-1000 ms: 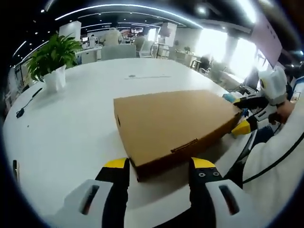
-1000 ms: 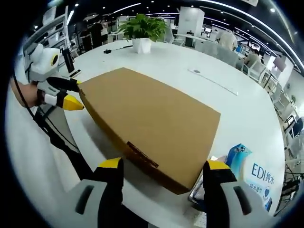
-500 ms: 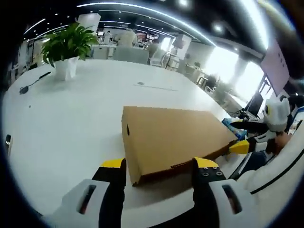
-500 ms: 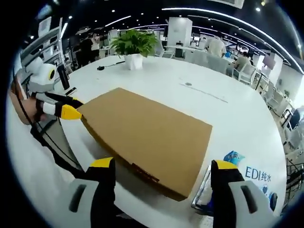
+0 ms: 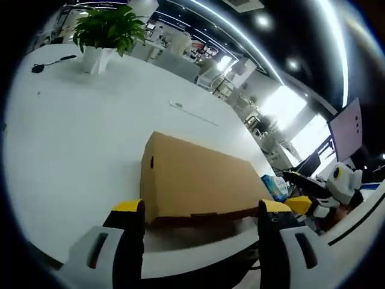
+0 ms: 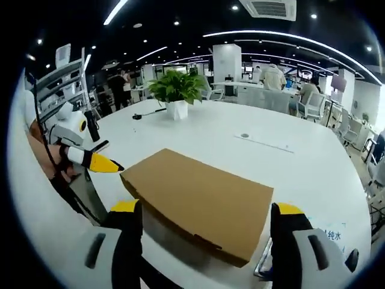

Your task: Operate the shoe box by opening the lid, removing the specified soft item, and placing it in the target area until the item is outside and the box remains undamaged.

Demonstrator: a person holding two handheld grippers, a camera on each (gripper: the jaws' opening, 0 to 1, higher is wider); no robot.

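Cardboard shoe box (image 5: 198, 183) is sitting closed on the white table (image 5: 72, 132), lid tab facing the near edge. Left gripper (image 5: 201, 211) and right gripper (image 6: 204, 214) are both hovering with jaws apart, gripping nothing. Thin cardboard likely creases easily; I'd be lifting by the front lid lip beside the tab.
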